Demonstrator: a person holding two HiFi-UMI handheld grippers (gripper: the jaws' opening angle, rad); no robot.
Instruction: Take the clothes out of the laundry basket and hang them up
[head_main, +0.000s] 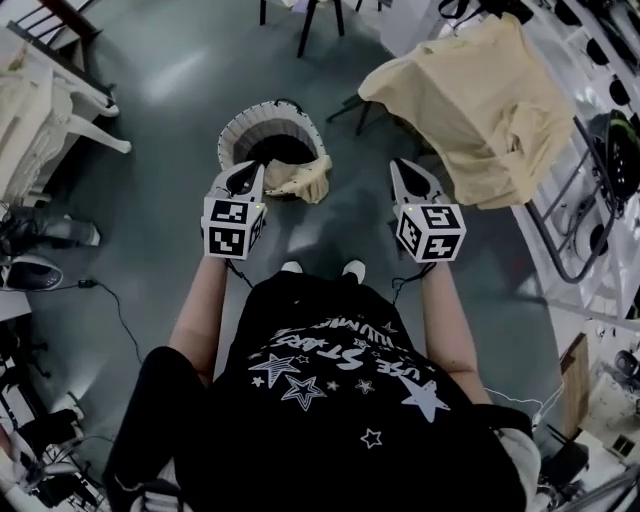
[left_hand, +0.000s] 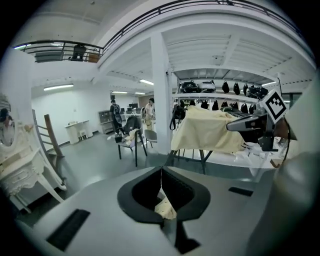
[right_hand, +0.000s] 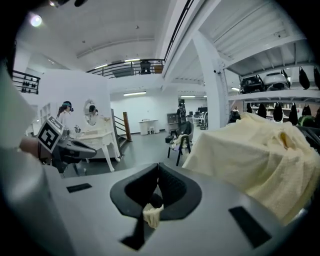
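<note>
Left gripper (head_main: 243, 175), jaws together and empty, hovers beside the laundry basket (head_main: 250, 125), a cream garment (head_main: 300, 180) draped over its rim; both should open wide and pinch separate edges, the right gripper (head_main: 410, 170) being likewise closed and empty.

The right gripper (right_hand: 158, 164) is closed beside a draped cream garment (right_hand: 260, 160), a cream scrap (right_hand: 152, 215), perhaps cloth, beneath.

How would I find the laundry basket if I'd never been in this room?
Start at the big cream cloth hanging up on the right, then look left across the grey floor. The laundry basket stands there. It is the only round white ribbed tub, dark inside, with a small yellowish cloth hanging over its rim.
</note>
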